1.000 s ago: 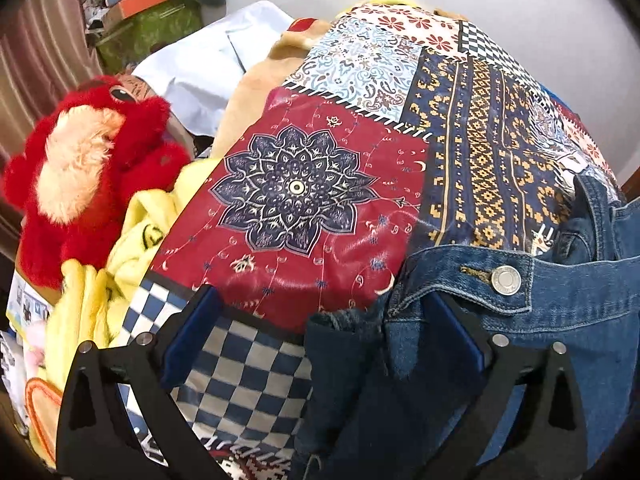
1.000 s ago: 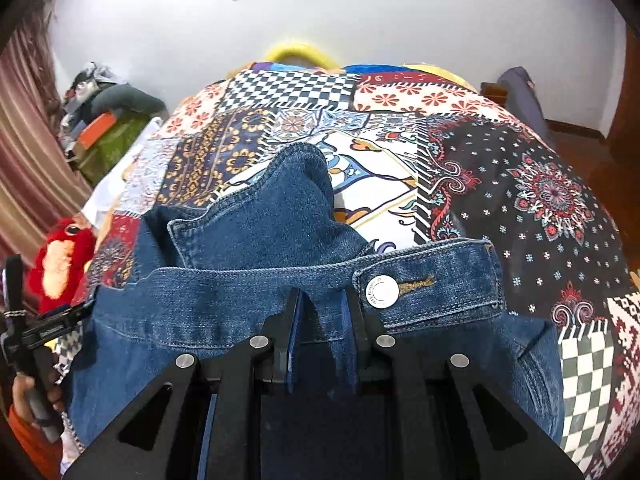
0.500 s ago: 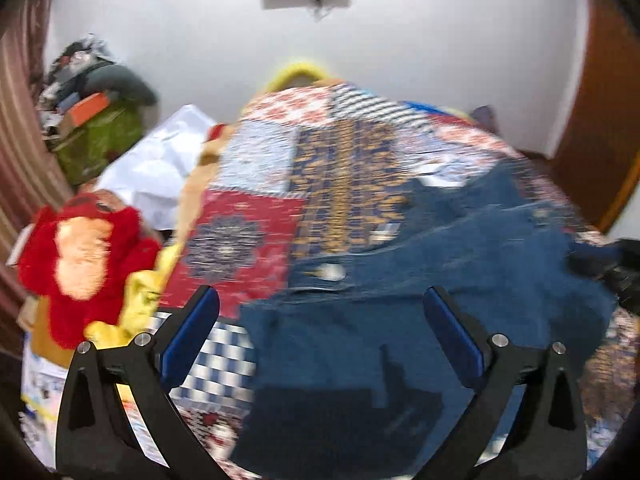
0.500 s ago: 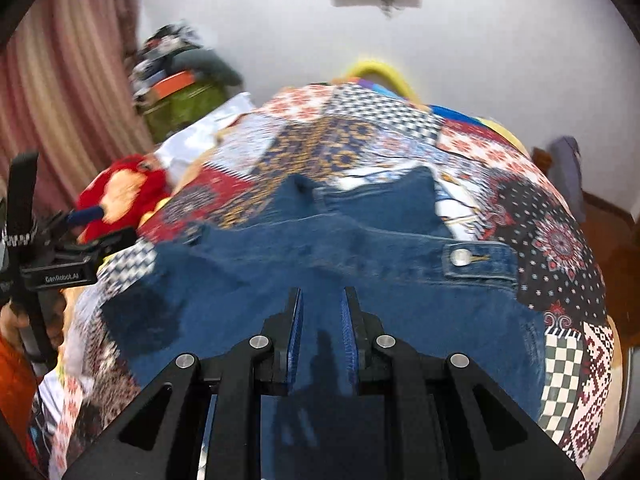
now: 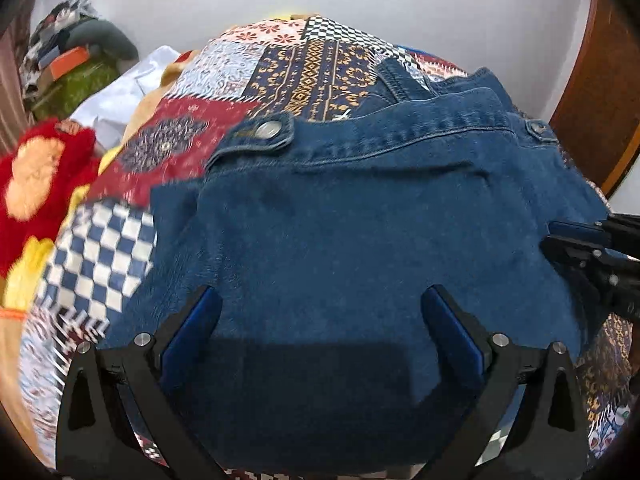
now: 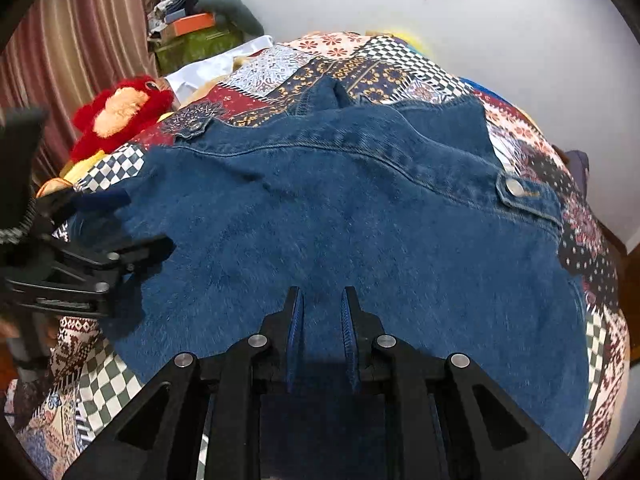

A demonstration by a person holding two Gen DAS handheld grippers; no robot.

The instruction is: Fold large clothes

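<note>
- The left tongs (image 5: 320,320) stand spread wide, their blue pads hovering over the near part of the denim jacket (image 5: 360,240) and pinching nothing.
- The right tongs (image 6: 322,320) are nearly pressed together, a narrow gap showing between the pads. I cannot tell whether any cloth is caught there; the denim seems to lie flat below them.
- A second ago the left tongs sat at the jacket's left corner, by the buttoned tab, and the right tongs were closed on the hem band. Both have since pulled back toward 6 o'clock, and the jacket has gone from bunched to spread out.
- The jacket now lies flat on the bed, over the patchwork quilt (image 6: 400,68). Its hem band runs across at 12 o'clock, with one snap tab (image 5: 268,130) at 11 o'clock in the left view and the other snap tab (image 6: 516,188) at 2 o'clock in the right view.
- My reading: laying out and smoothing is done, and the first fold can begin, likely by taking a side edge or sleeve inward.
- A red plush toy (image 6: 116,112) lies off the quilt at 10 o'clock, clear of the jacket.
</note>
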